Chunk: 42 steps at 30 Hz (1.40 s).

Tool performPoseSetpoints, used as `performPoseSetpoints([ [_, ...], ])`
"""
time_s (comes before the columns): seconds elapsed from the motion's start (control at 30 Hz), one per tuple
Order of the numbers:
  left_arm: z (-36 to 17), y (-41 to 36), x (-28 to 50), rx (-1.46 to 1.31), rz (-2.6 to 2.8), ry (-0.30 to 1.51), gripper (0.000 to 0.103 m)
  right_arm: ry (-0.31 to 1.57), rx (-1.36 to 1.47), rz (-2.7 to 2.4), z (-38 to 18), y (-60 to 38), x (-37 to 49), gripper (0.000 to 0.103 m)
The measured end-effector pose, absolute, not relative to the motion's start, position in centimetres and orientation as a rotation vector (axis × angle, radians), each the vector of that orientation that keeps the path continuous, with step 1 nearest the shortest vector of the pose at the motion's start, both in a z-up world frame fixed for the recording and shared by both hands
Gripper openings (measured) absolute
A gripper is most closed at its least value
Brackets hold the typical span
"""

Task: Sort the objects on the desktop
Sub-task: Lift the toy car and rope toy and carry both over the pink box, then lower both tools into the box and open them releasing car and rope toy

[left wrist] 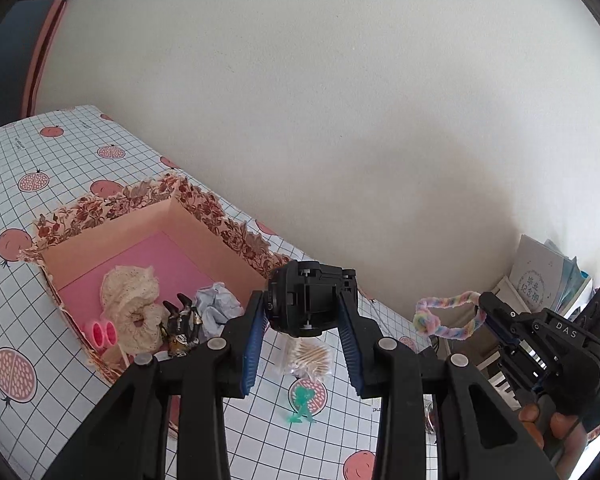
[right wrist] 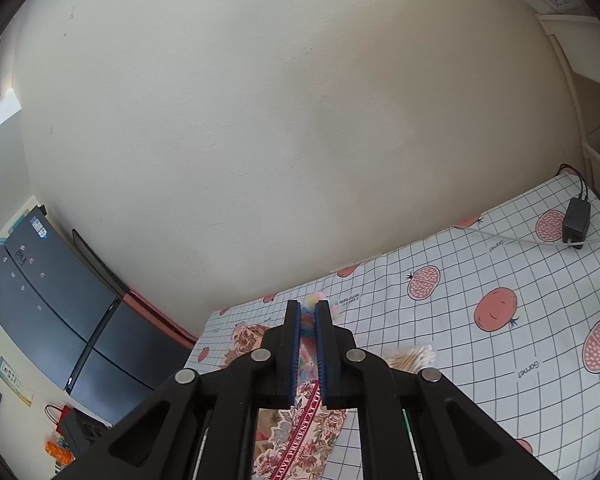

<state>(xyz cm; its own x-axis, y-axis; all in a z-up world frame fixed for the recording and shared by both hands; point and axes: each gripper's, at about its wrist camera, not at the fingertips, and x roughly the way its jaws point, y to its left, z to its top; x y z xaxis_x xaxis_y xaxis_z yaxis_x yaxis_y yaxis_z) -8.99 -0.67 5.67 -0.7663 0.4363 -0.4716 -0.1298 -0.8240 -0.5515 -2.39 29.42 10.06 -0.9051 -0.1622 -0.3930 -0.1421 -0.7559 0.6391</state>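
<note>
Left wrist view: left gripper (left wrist: pixel 304 344) clamps a black device (left wrist: pixel 310 298) above the table; right gripper (left wrist: pixel 485 310) pinches a pastel loop (left wrist: pixel 446 318); carry both level over the floral box (left wrist: pixel 204 208), release low inside.

Two wrist fisheyes, angled down at wall and tablecloth (left wrist: pixel 52 184) (shared: floral box (left wrist: pixel 204 204)).

This is looking like a home. A tablecloth (right wrist: pixel 480 280) with pink fruit pictures is covering the table by a plain wall. A big dark fridge (right wrist: pixel 48 300) is standing far to the left. A black charger (right wrist: pixel 577 222) is lying at the right, and books (left wrist: pixel 540 276) are leaning in the corner.
</note>
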Motion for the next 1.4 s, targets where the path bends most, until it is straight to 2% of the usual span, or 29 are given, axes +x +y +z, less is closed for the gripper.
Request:
performPoseSetpoints([
  [0.27,4.5,-4.6,-9.2,-0.909,2.636,-0.882,0.037,-1.091,0.727,-2.812,9.1,27.4,-3.9,0.008],
  [1.03,0.8,-12.2,-9.9,-0.976,2.665,-1.235,0.037,-0.878,0.916,-2.717,5.3,17.5,-9.3,0.008],
  [1.4,-0.6,-12.6,-10.5,-1.017,2.668,-1.251,0.037,-0.802,1.025,-2.672,2.9,13.9,-11.4,0.008],
])
